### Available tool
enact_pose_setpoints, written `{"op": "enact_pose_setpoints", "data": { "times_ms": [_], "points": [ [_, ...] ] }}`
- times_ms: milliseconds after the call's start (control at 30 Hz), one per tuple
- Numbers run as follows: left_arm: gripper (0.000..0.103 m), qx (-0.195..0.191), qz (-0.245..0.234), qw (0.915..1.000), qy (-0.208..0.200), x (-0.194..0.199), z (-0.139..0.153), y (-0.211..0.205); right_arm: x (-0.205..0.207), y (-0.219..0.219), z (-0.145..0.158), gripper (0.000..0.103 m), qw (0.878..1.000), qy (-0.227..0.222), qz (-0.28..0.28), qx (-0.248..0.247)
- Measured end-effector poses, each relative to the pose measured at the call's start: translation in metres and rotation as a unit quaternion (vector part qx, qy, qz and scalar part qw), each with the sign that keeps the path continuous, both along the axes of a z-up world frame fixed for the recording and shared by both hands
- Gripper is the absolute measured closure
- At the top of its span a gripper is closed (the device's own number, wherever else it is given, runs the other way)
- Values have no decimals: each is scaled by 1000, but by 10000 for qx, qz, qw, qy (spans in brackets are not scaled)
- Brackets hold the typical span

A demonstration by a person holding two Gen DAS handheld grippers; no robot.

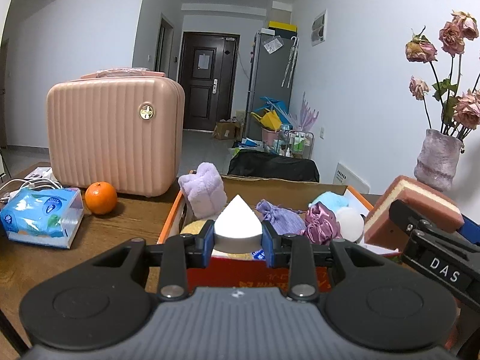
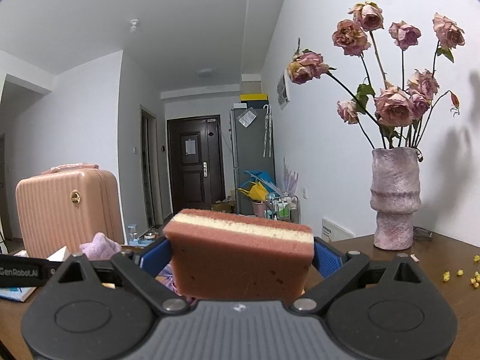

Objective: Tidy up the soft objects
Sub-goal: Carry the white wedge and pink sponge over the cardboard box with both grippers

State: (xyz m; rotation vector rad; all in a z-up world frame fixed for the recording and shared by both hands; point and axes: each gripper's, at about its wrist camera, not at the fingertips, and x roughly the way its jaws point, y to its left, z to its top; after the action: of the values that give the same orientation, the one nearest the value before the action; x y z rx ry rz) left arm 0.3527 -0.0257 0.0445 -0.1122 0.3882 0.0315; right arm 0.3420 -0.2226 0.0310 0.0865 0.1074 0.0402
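A white teardrop-shaped sponge [image 1: 237, 225] is gripped between the blue pads of the left claw [image 1: 237, 240], which is narrowed onto its rounded flanks. The sponge is smooth and matte, and its pointed tip is aimed toward 12 o'clock, away from the camera, with the long axis running along the fingers. It is held above the near part of an orange-rimmed box [image 1: 170, 216].

A layered sponge block [image 2: 240, 258], pink with a cream band near the top, is clamped by the right claw [image 2: 241, 258], whose pads press on its short ends. The block is stood on edge, its long axis lying crosswise between the fingers, from 9 to 3 o'clock.

Inside the box, a lilac plush towel [image 1: 204, 192] is seen at 11 o'clock of the white sponge, a lilac pouch [image 1: 277, 217] at 2 o'clock, and a mauve satin piece [image 1: 321, 222], a white ball [image 1: 349, 220] and a pale blue fluffy item [image 1: 331, 201] at 3 o'clock.

On the worktop [image 1: 120, 225], an orange [image 1: 100, 198] and a tissue pack [image 1: 42, 217] are placed at 9 o'clock, in front of a pink case [image 1: 114, 135]. A vase [image 2: 394, 198] of dried roses [image 2: 390, 105] is stood at 2 o'clock.
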Motion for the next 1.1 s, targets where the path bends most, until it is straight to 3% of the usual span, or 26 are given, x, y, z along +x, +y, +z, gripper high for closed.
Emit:
{"op": "enact_pose_setpoints", "data": {
  "times_ms": [600,1100],
  "points": [
    [70,27,42,10000,-27,44,-1,8,47,24,1,6,10000,-26,78,-44],
    [70,177,-18,9998,-23,91,-4,5,105,31,-1,6,9995,247,172,-38]
  ]
}}
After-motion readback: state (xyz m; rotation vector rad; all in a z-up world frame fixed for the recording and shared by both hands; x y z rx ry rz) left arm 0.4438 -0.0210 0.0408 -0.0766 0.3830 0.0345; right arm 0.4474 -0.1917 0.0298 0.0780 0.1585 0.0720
